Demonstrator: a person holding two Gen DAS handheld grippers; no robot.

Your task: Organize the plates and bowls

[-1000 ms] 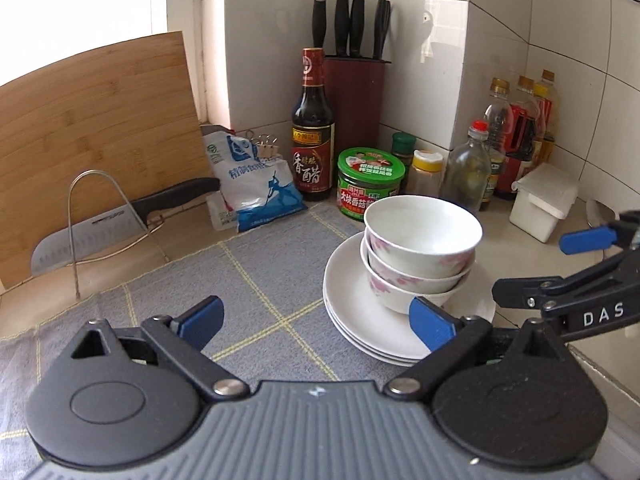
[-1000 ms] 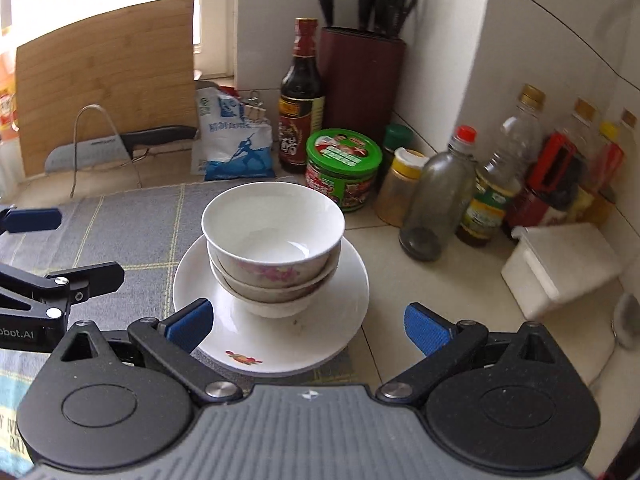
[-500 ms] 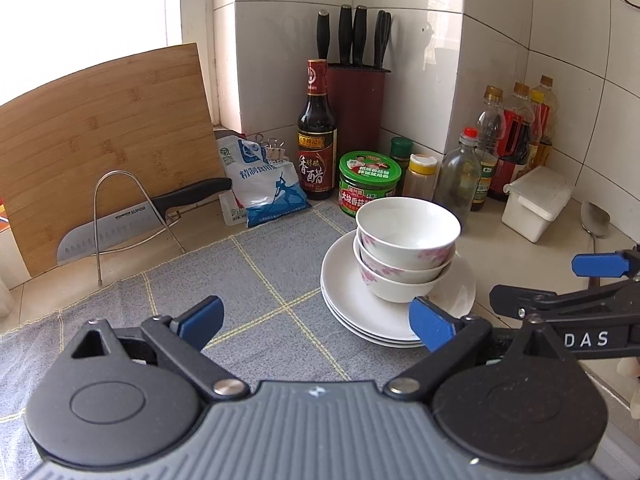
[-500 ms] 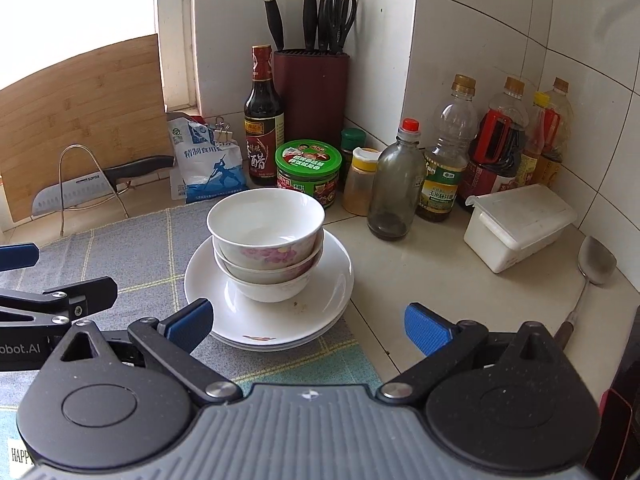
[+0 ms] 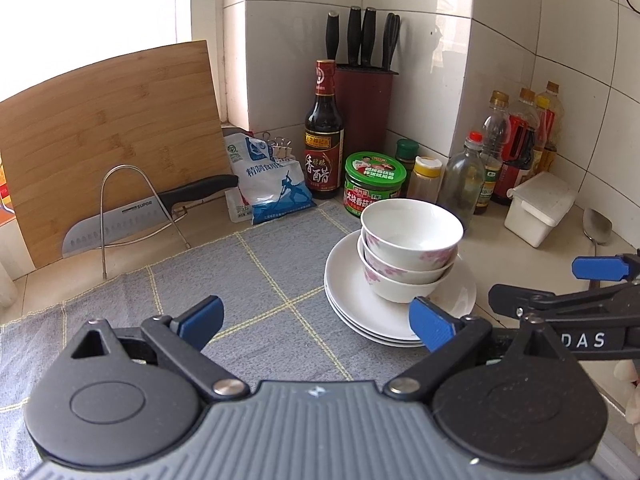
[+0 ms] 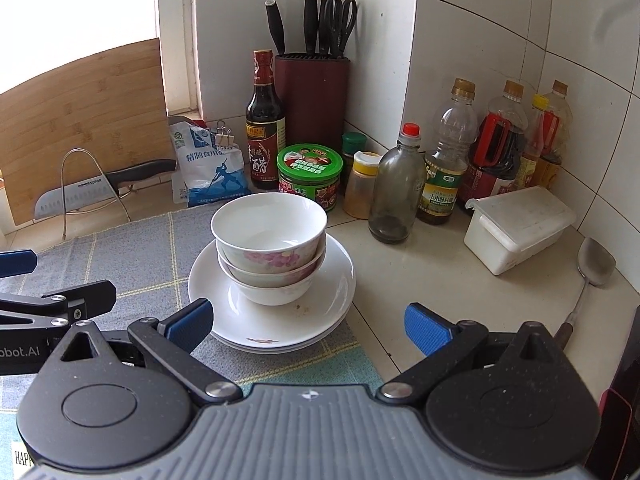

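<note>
Sitting on the table at the right edge of a grey checked cloth, three nested bowls rest on a stack of white plates. Left claw and right claw both hover spread wide and empty, near the stack. Sauce bottles and a knife block line the tiled corner behind.

- Bowls sit nested on stacked plates, at the right edge of the cloth.
- Behind them stands a jar, a knife block farther back.
- A cutting board leans far left.
</note>
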